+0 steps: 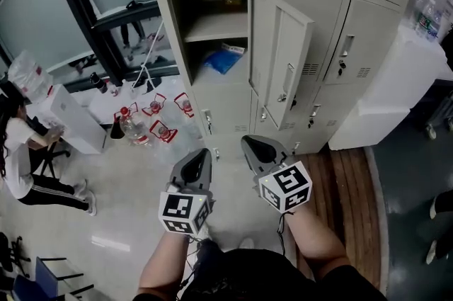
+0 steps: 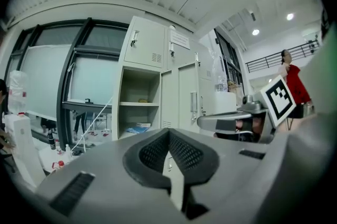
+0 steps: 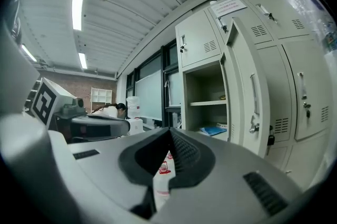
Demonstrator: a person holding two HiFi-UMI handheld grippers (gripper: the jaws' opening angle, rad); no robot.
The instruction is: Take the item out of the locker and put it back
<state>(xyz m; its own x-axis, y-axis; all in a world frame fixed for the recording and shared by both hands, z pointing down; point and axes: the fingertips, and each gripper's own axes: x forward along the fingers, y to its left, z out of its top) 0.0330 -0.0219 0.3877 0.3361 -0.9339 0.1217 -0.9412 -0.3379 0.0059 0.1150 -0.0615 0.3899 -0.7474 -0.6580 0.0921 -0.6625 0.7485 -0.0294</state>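
Observation:
The beige locker (image 1: 212, 101) stands ahead with one compartment open and its door (image 1: 283, 59) swung out to the right. A blue flat item (image 1: 223, 59) lies on the compartment floor, below a shelf that holds a small yellow thing (image 1: 233, 2). The blue item (image 2: 139, 126) shows in the left gripper view, and the blue item (image 3: 213, 130) in the right gripper view too. My left gripper (image 1: 197, 163) and right gripper (image 1: 259, 149) hover side by side well short of the locker, both pointing at it. The left gripper (image 2: 169, 133) and right gripper (image 3: 169, 130) are shut and hold nothing.
Several water bottles (image 1: 141, 124) stand on the floor left of the locker, beside a white box (image 1: 67, 119). A person (image 1: 21, 151) sits at the far left. A white cabinet (image 1: 396, 87) and a wooden platform (image 1: 347, 179) lie to the right.

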